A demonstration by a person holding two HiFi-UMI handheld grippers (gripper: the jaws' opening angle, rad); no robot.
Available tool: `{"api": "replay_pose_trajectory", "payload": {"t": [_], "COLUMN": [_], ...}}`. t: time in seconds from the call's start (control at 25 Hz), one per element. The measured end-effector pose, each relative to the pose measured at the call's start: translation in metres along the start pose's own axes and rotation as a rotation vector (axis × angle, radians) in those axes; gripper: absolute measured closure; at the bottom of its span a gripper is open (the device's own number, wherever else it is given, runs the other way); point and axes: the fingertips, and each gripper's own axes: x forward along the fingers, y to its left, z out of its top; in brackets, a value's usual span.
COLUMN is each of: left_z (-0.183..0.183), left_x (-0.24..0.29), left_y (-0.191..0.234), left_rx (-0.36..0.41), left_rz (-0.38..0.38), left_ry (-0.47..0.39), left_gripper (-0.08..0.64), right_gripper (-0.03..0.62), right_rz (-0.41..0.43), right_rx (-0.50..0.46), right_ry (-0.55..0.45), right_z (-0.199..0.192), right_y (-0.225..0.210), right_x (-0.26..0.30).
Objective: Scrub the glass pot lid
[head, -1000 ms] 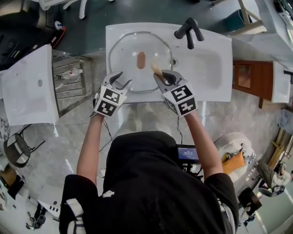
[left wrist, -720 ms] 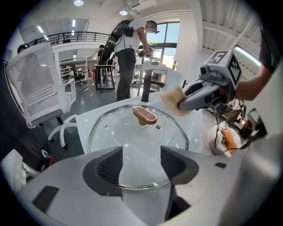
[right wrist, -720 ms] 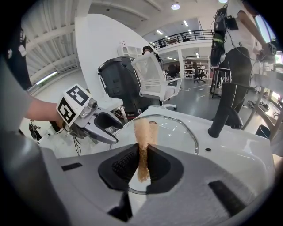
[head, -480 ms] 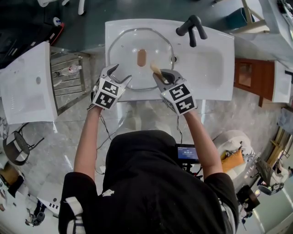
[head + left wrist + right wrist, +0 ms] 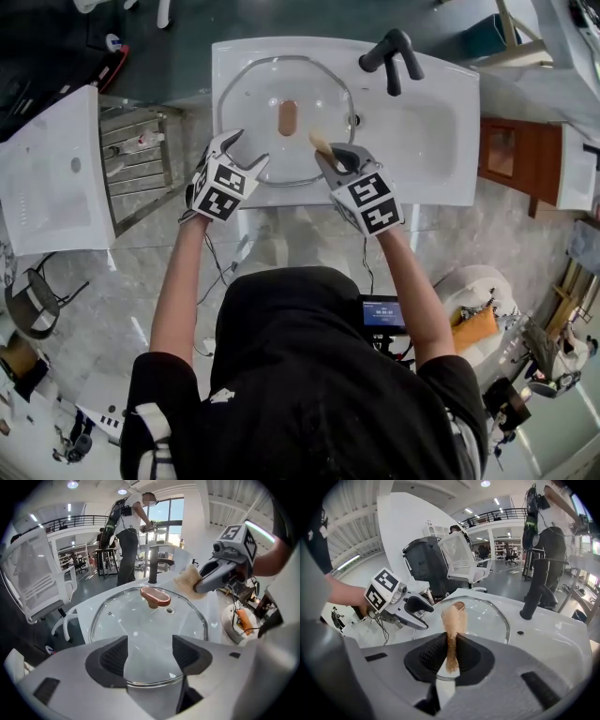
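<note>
since a second ago the left gripper (image 5: 249, 152) has drifted slightly left along the sink's near edge and its jaws have widened. they are opening now, with the near rim of the glass pot lid (image 5: 272, 89) between the pads but not pressed. the lid lies flat in the left part of the white sink (image 5: 431, 141), copper-coloured knob (image 5: 287, 117) up, with the black faucet (image 5: 389, 58) to its far right. the right gripper (image 5: 336, 157) is clamped on a thin tan sponge (image 5: 321, 142) that pokes out over the lid's near right side. no suds or water show, so scrubbing seems barely begun, with most of the glass left.
</note>
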Motion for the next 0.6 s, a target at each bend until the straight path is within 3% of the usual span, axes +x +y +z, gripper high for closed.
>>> {"api": "replay_pose_trajectory", "payload": {"t": [0.24, 0.6], "left_z": [-0.0022, -0.0023], "left_x": [0.0009, 0.0022], "left_y": [0.0027, 0.0040], "left_rx": [-0.047, -0.048], "left_rz": [-0.014, -0.013], "left_ry": [-0.023, -0.031], "left_gripper": [0.288, 0.287], "right_gripper": [0.569, 0.569], "right_rz": [0.002, 0.012], "right_rx": [-0.011, -0.003], "right_ry": [0.011, 0.021], "right_z": [-0.0072, -0.0114], "right_y": [-0.0029, 0.0003], "right_x": [0.0018, 0.0050]}}
